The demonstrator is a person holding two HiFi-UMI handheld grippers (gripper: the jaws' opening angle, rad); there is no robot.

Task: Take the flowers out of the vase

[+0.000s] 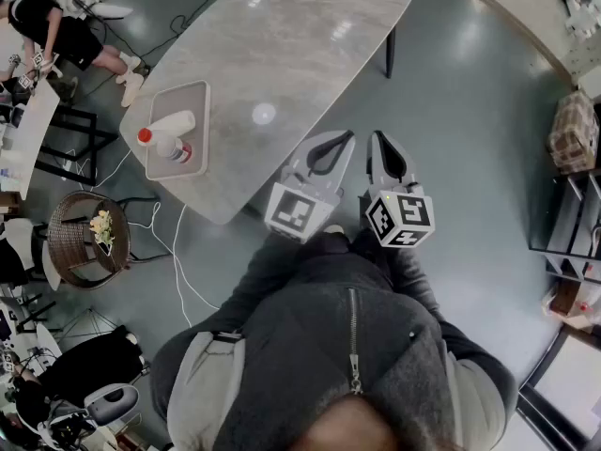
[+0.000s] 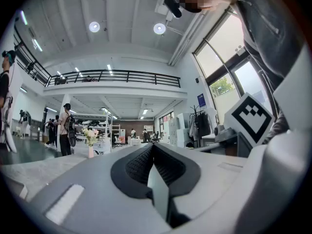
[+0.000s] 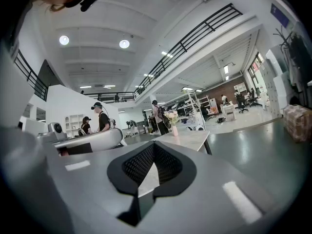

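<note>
The reach is not yet begun: left claw (image 2: 152, 146) and right claw (image 3: 153, 145) hang clenched and empty just off the tabletop's (image 1: 282, 54) near end, flowers (image 3: 171, 117) upright in the vase (image 3: 174, 130) at its far end, so next probably comes reaching across and unclenching.

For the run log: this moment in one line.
left tongs: shut, empty | right tongs: shut, empty | flowers: in vase, far table end

Round ceiling lamps (image 2: 159, 29) and tall windows (image 2: 222, 57) at the right lit the hall brightly and evenly, leaving pale glare spots on the counter (image 1: 282, 54) and a sheen on the floor (image 1: 470, 83), while every view bowed strongly toward dark, vignetted edges.
</note>
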